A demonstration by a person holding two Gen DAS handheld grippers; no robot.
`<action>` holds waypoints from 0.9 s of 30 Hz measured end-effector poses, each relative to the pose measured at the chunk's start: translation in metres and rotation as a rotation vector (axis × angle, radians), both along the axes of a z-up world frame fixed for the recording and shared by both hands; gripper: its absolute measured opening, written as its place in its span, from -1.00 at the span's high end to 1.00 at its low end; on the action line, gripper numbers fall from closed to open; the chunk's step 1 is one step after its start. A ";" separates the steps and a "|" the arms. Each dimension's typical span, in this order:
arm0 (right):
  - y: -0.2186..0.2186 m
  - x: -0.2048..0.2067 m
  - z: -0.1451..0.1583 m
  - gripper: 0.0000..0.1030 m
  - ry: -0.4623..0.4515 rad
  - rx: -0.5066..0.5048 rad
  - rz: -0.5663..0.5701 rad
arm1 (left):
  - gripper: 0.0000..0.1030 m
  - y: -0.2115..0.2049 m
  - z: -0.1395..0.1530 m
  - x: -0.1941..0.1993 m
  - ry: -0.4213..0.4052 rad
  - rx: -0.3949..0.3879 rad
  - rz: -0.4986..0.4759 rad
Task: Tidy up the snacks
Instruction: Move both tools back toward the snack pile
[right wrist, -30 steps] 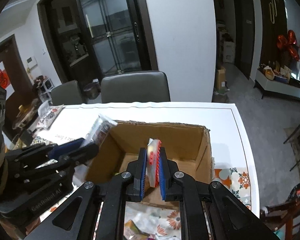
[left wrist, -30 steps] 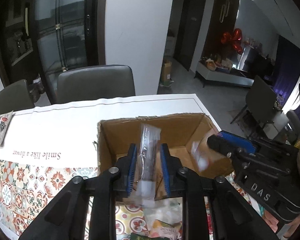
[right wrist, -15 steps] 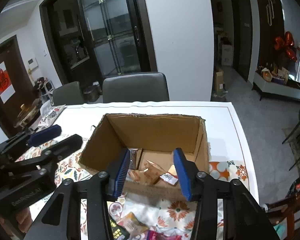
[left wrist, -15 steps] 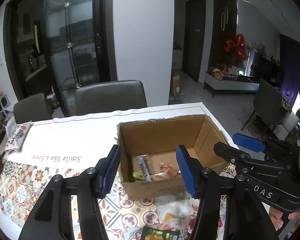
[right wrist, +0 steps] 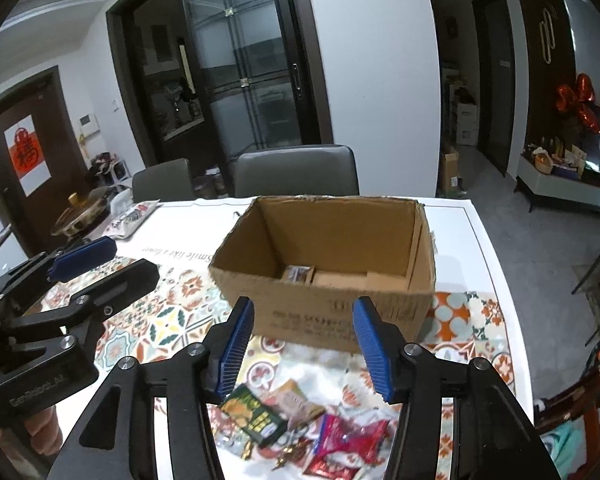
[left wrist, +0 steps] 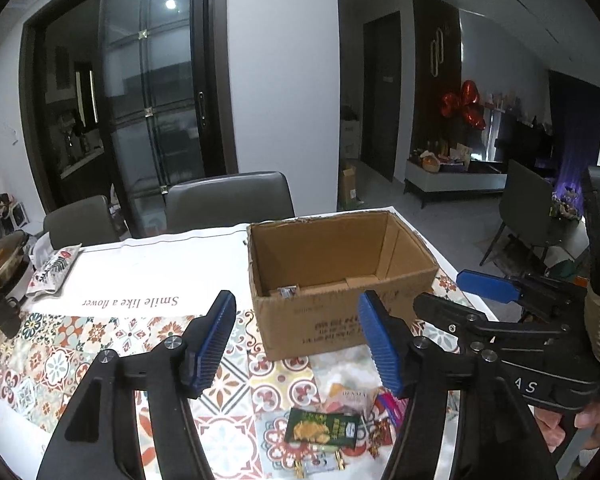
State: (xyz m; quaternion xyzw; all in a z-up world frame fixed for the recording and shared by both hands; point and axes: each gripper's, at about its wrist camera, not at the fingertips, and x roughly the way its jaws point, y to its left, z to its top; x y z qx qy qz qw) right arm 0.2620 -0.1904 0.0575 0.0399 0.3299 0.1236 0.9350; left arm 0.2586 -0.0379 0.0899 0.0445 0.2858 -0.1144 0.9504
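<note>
Both grippers are empty and their jaws are opening, nothing lying between the blue pads. The left gripper and right gripper are pointing downward over the loose snacks lying on the near part of the desk, just in front of the cardboard box. The step in hand looks like reaching for the next pair: each gripper is best lowering onto a separate packet, such as the green packet, and closing across its flat middle.
</note>
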 end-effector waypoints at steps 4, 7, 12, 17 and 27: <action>0.000 -0.020 -0.005 -0.17 -0.020 -0.018 -0.005 | -0.29 0.003 -0.007 -0.022 -0.017 0.004 0.007; 0.002 -0.031 -0.009 -0.28 -0.023 -0.023 -0.005 | -0.30 0.005 -0.013 -0.032 -0.005 -0.006 0.006; 0.004 -0.051 -0.021 -0.30 -0.021 -0.041 0.002 | -0.30 0.007 -0.030 -0.053 0.014 -0.007 0.020; 0.005 -0.063 -0.032 -0.30 -0.007 -0.059 0.012 | -0.30 0.007 -0.047 -0.070 0.043 -0.001 0.032; 0.003 -0.084 -0.075 -0.30 0.094 -0.089 0.033 | -0.36 0.005 -0.082 -0.088 0.098 0.012 0.026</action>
